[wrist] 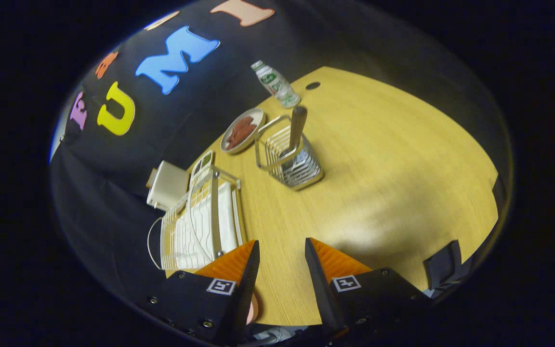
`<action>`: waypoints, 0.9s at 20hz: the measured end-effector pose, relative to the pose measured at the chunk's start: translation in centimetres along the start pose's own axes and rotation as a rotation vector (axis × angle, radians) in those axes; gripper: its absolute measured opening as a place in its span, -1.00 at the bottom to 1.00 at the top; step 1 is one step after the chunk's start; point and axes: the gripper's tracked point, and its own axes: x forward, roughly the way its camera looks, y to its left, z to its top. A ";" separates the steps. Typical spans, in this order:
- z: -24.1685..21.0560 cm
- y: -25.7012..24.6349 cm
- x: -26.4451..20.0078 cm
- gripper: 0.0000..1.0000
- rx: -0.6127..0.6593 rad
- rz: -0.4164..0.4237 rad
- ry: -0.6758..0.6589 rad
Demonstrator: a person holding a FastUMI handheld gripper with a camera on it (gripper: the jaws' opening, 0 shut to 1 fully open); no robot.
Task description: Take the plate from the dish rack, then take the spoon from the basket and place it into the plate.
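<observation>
The gripper [282, 260] hovers with fingers spread over bare wooden table [378, 159], the white dish rack [200, 226] just left of them, the wire basket [289, 159] holding the spoon [297, 126] farther off, a plate [242, 130] beyond it.

The booth is dim, and the wooden table [378, 159] is unevenly lit: a pale glare patch lies just ahead of the open gripper [282, 250], fading to darker yellow towards the far side. The wire basket [289, 159] throws a soft shadow. Fisheye distortion bends the table's edge and darkens the rim. The bottle [276, 84] looks slightly soft; the fingers stay sharp.
</observation>
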 end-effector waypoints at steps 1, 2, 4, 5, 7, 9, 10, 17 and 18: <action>1.4 -0.1 -0.1 0.17 0.006 -0.016 -0.052; 2.9 -0.1 0.0 0.17 0.014 -0.029 -0.103; 5.3 0.0 0.1 0.17 0.043 -0.050 -0.187; 6.0 0.0 0.4 0.17 0.055 -0.065 -0.220; 7.3 -0.5 1.3 0.17 0.084 -0.106 -0.281; 8.2 -0.6 2.4 0.17 0.121 -0.121 -0.313; 8.6 -0.7 2.7 0.17 0.142 -0.122 -0.326; 10.9 -1.8 4.8 -0.37 0.220 -0.133 -0.382; 10.9 -1.7 4.7 -0.57 0.223 -0.131 -0.381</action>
